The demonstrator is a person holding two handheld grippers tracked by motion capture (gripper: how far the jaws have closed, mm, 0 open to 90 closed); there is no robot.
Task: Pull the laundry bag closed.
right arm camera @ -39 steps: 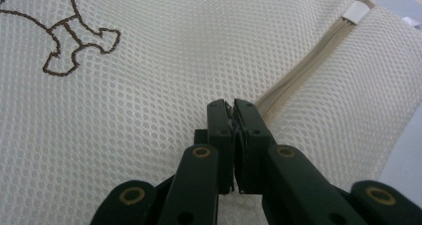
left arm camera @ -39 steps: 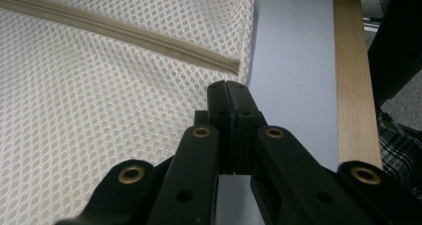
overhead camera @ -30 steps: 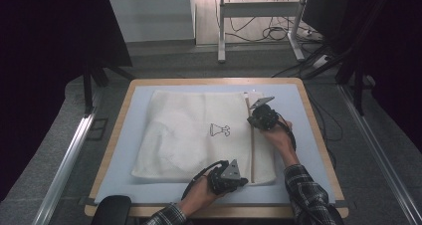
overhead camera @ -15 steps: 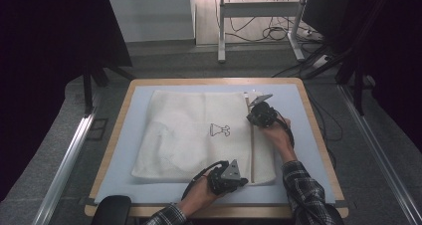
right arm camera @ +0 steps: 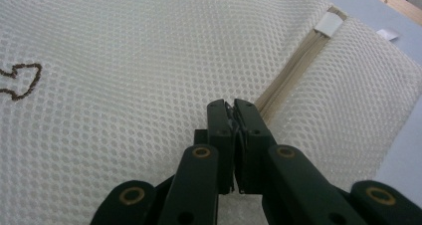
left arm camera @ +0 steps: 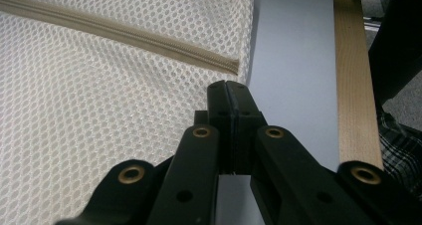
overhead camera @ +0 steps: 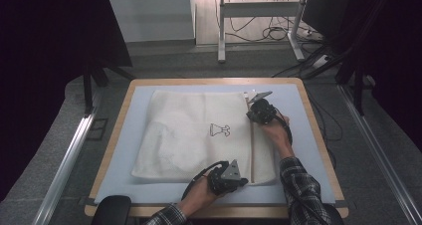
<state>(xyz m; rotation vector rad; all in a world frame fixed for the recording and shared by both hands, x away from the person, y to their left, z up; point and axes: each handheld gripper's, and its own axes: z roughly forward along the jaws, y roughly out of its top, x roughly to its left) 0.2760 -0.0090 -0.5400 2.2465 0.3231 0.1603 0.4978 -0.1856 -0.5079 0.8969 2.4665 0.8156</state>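
A white mesh bag (overhead camera: pixel 194 135) lies flat on the blue mat (overhead camera: pixel 127 140). Its beige zipper (overhead camera: pixel 252 150) runs along the right side. My left gripper (overhead camera: pixel 245 181) is at the bag's near edge by the zipper's near end. In the left gripper view its jaws (left arm camera: pixel 229 85) are shut at the mesh corner, seemingly pinching the edge. My right gripper (overhead camera: pixel 253 116) sits on the zipper towards its far end. In the right gripper view it (right arm camera: pixel 231 105) is shut on a small piece at the zipper line (right arm camera: pixel 293 70), apparently the pull.
The mat covers a wooden table whose rim (left arm camera: pixel 353 85) runs close beside the left gripper. A small brown emblem (overhead camera: pixel 220 130) marks the bag's middle. A white tab (right arm camera: pixel 328 22) ends the zipper. Dark frames, a rail and cables surround the table.
The right hand has crept slightly toward the far end of the zipper. The left hand and the bag have stayed put.
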